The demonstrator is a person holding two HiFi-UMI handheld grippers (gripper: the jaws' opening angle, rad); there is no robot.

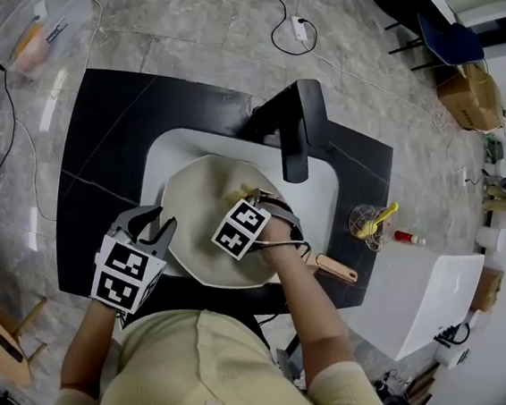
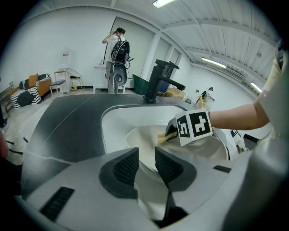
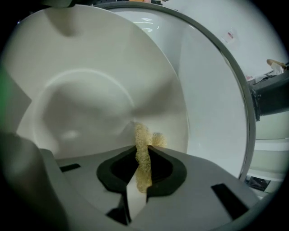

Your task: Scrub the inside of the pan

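Note:
A cream pan (image 1: 200, 214) lies tilted in the white sink (image 1: 322, 191); its wooden handle (image 1: 336, 269) points right. My left gripper (image 1: 149, 228) is at the pan's near-left rim, and its jaws (image 2: 147, 164) are shut on the rim of the pan (image 2: 144, 140). My right gripper (image 1: 253, 197) reaches into the pan and is shut on a yellow sponge (image 3: 143, 153). The sponge's tip touches the inner wall of the pan (image 3: 90, 90), near the fold between base and side. The right gripper's marker cube (image 2: 194, 127) and the sponge (image 2: 165, 135) also show in the left gripper view.
A black faucet (image 1: 295, 125) overhangs the sink's far side. The sink sits in a black counter (image 1: 107, 137). A glass (image 1: 372, 223) holding a yellow item and a small red thing (image 1: 404, 237) stand at the right. A person (image 2: 116, 58) stands far off.

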